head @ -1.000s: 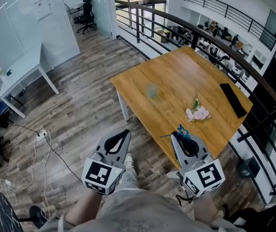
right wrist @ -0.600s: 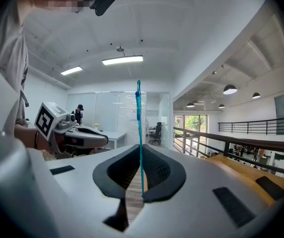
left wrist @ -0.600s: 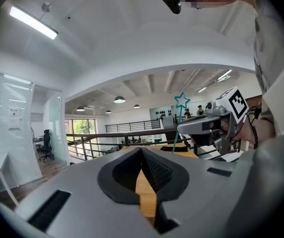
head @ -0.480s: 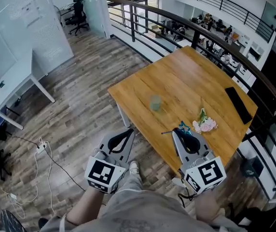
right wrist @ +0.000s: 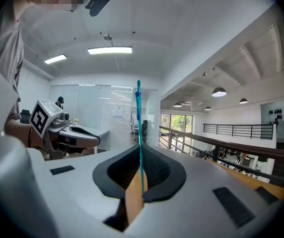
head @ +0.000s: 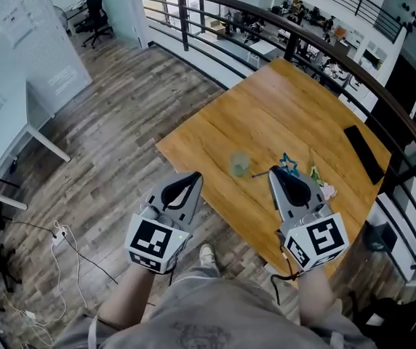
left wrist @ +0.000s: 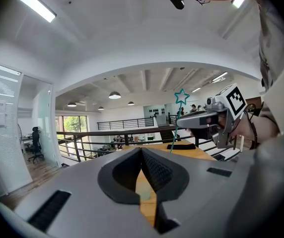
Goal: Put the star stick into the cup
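Right gripper (head: 274, 171): jaws closed on the thin teal star stick (head: 289, 164). In the right gripper view the stick (right wrist: 139, 133) runs upright between the pads. In the left gripper view it stands near upright with the star on top.

Left gripper (head: 193, 176): jaws meet at the tips with nothing between them.

The small clear, green-tinted cup (head: 239, 163) stands upright on the light wooden table (head: 281, 107), near its front edge. Stick is outside the cup. Its lower end shows just beside the cup in the head view; contact cannot be judged.

A flat black oblong object (head: 364, 153) lies at the table's far right.
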Demonstrator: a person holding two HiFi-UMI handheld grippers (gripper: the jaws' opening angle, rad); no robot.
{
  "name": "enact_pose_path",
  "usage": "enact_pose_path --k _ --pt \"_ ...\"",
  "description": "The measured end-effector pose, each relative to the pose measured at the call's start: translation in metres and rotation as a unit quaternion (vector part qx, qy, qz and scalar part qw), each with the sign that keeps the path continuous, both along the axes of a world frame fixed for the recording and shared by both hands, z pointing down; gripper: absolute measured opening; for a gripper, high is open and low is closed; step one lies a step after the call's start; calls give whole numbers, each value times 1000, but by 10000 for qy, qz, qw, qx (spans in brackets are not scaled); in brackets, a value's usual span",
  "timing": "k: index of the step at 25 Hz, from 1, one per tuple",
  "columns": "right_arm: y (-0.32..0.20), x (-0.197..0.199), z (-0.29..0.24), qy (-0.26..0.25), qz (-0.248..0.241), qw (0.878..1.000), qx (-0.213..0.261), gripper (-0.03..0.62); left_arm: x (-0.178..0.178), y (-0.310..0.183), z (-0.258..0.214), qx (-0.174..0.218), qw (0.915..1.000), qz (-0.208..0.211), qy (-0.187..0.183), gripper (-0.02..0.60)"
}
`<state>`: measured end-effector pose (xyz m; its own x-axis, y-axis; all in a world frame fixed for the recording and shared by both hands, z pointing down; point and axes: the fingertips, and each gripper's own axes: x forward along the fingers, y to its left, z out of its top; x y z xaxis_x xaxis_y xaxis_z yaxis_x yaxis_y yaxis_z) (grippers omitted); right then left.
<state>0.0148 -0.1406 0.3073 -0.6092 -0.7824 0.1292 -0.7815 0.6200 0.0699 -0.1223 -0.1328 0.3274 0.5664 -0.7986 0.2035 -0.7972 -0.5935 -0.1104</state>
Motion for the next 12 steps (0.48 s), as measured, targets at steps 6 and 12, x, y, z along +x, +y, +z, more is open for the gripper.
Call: enact_pose_path --k 6,12 --pt "-42 -14 9 141 72 9999 -61 40 -2 -42 11 -53 9996 247 -123 17" --pt "-65 -8 28 176 34 9995 -267 40 18 -58 21 -210 9989 382 -177 17"
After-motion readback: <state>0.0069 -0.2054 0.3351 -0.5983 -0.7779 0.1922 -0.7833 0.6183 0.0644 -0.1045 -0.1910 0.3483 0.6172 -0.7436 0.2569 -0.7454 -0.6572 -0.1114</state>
